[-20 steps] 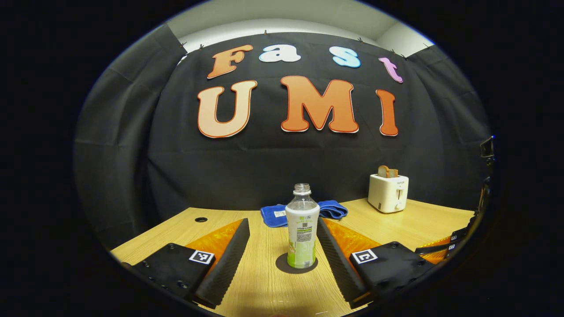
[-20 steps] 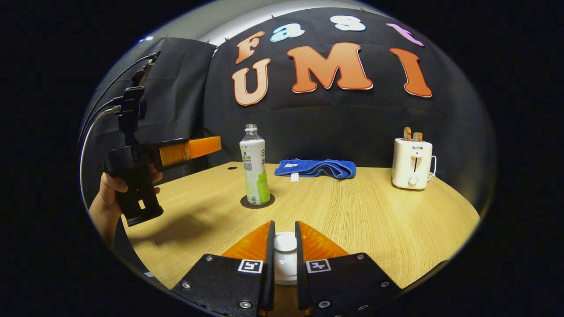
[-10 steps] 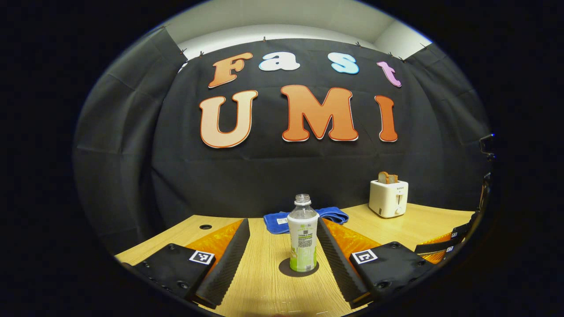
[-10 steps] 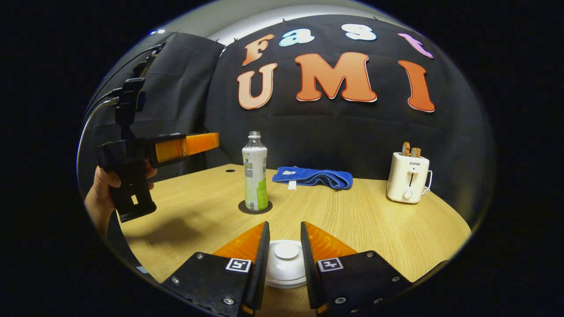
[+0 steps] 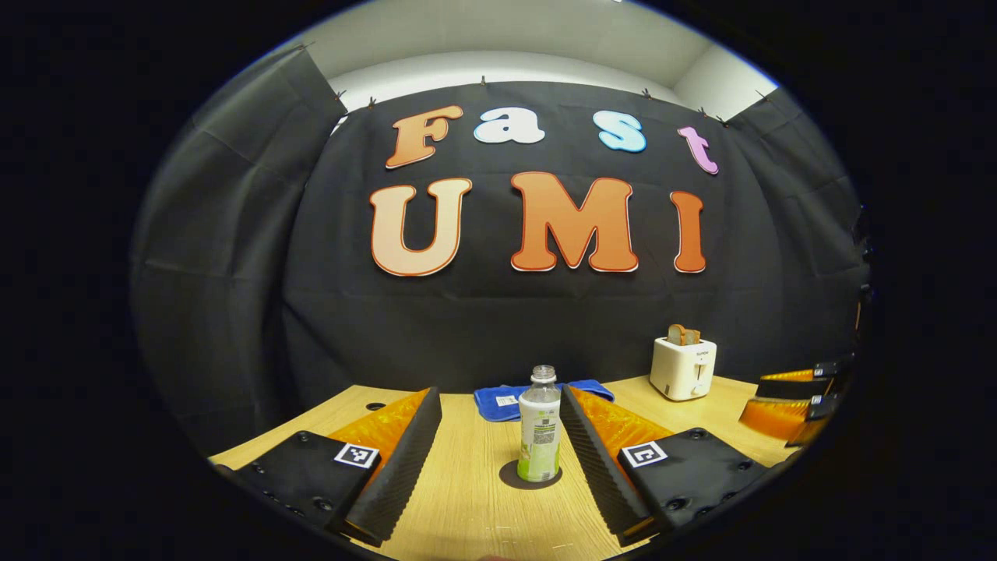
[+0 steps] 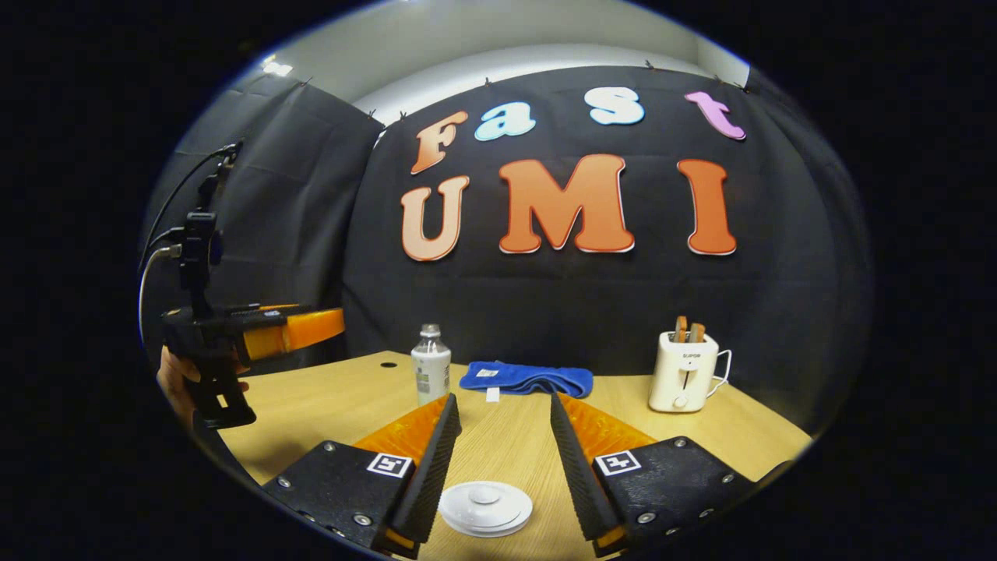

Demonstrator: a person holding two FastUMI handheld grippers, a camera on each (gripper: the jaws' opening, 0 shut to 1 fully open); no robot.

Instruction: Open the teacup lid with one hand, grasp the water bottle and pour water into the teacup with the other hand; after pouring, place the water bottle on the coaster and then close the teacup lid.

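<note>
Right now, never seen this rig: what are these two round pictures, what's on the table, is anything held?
No robot arm: a person holds a two-finger gripper in each hand, with a fisheye camera on each looking along its fingers. In the left gripper view, the left gripper is open, with the water bottle on its coaster ahead. In the right gripper view, the right gripper is open above the white teacup lid. A blue towel and toaster sit behind on the wooden table. Nothing is held.
</note>
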